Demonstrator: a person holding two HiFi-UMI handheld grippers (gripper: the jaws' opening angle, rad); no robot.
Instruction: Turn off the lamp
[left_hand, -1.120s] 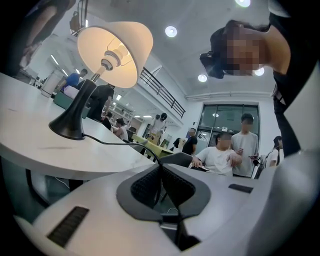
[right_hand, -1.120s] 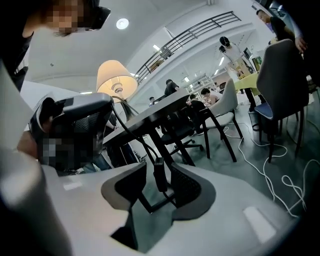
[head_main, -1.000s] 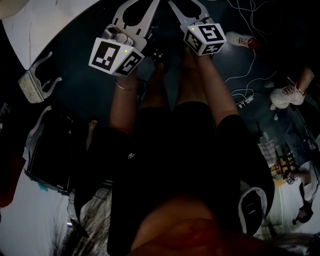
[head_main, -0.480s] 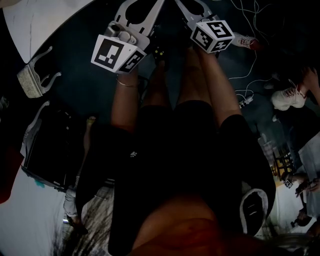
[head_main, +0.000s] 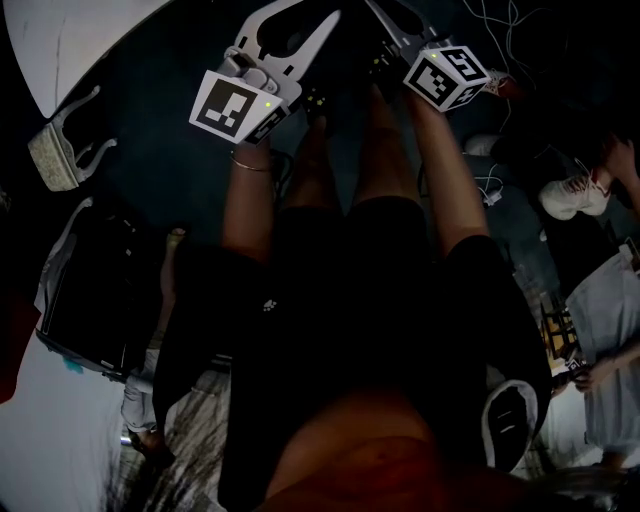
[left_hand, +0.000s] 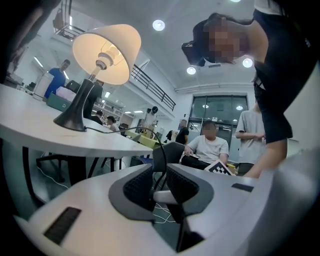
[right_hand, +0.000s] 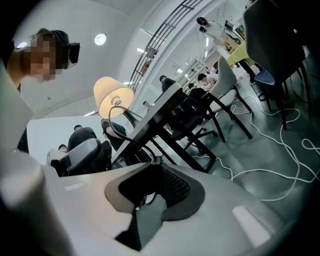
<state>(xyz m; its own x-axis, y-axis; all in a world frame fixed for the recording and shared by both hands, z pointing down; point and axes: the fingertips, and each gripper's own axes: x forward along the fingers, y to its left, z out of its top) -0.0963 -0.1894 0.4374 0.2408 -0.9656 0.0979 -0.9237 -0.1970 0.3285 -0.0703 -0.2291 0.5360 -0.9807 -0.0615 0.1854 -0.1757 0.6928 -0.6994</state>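
One lamp (left_hand: 105, 52) lit (cream shade); cord (left_hand: 121, 129) between left gripper (left_hand: 160, 174) jaws

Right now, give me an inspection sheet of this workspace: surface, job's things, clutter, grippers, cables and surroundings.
Surface: white table, holding the lamp.
Job's things: lamp lit; lamp cord drops off the table edge.
Clutter: boxes beyond the lamp.
Grippers: left gripper jaws apart, cord passing between them; right gripper jaws have just been closing and now pinch the lamp cord.
Cables: white cables loose on the floor.
Surroundings: seated person, chairs, ceiling lights on.
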